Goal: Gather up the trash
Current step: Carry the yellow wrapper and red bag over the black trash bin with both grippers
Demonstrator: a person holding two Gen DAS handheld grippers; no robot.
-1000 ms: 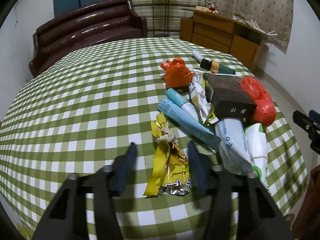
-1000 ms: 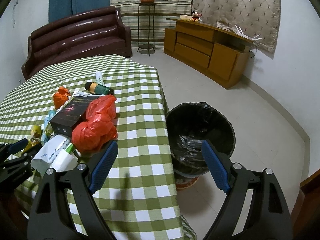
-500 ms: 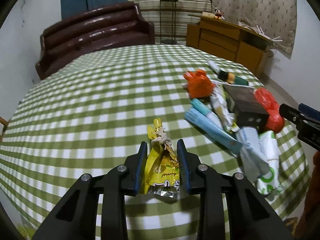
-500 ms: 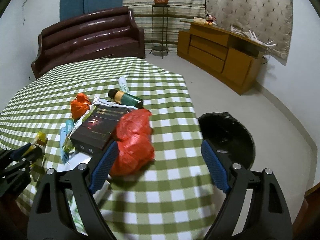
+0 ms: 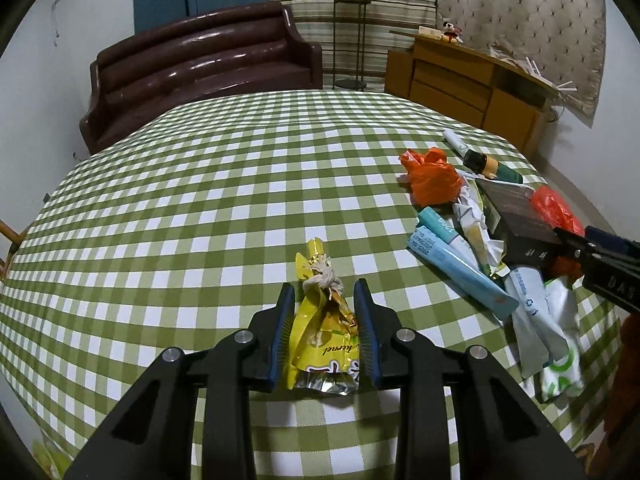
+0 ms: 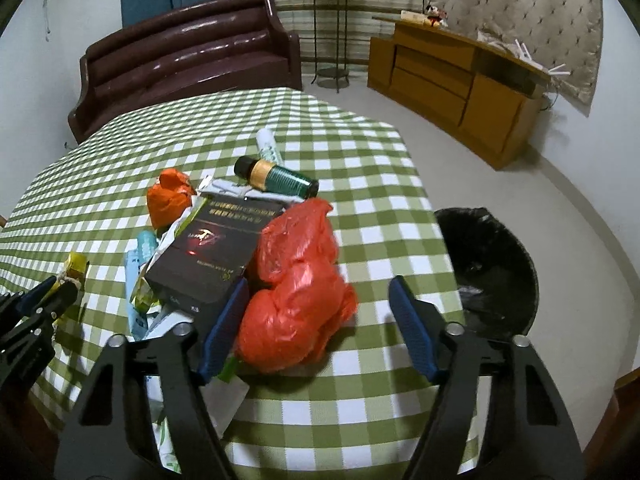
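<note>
Bench cloth (image 5: 200,208) woven, matt. Yellow wrapper (image 5: 324,344) glossy foil. Red bag (image 6: 296,280) thin crinkled plastic. Sofa (image 5: 200,60) shiny leather.

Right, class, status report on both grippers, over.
Left gripper shut on yellow wrapper. Right gripper closing around red bag, not yet pinched. Black box crowds it.

Green-and-white checked tablecloth (image 5: 200,208) under my blue-padded claws. Yellow foil wrapper (image 5: 324,340) (white string knot), red-orange bag (image 6: 296,280), black box (image 6: 212,256); bin (image 6: 500,264) lined black.
</note>
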